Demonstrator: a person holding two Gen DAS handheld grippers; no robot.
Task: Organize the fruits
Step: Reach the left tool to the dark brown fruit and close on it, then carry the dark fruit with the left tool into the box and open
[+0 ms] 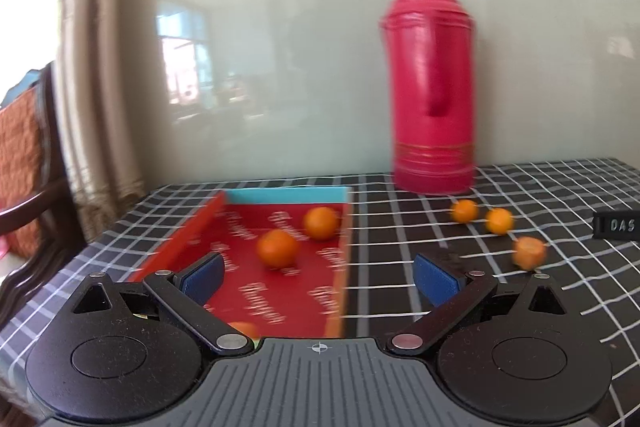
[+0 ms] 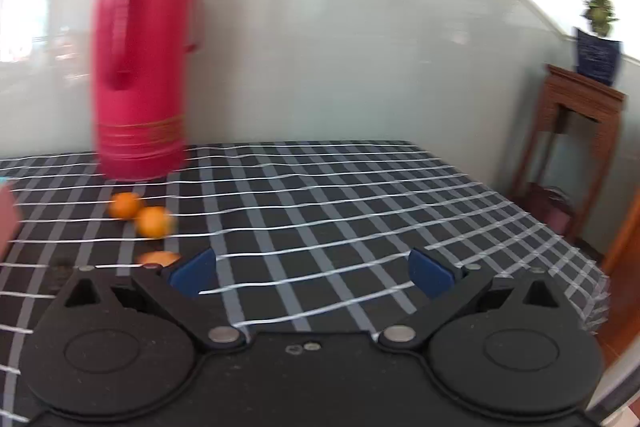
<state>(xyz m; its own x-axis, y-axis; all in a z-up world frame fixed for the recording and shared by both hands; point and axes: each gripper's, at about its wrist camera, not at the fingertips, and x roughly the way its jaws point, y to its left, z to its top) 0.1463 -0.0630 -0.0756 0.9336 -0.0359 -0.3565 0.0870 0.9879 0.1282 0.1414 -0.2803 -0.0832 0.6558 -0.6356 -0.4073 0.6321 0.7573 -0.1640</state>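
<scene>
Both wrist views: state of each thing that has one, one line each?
Left gripper: jaws open, empty, above the tray.
Right gripper: jaws open, empty.
Shallow red cardboard tray: open-topped, holds at least two small orange fruits, a third partly hidden.
Three loose orange fruits: on the checked cloth, outside the tray.
Tall red plastic thermos: upright, capped.

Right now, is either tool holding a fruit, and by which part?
Nothing is held. The left tool and right tool are both open, with nothing between their pads.
</scene>
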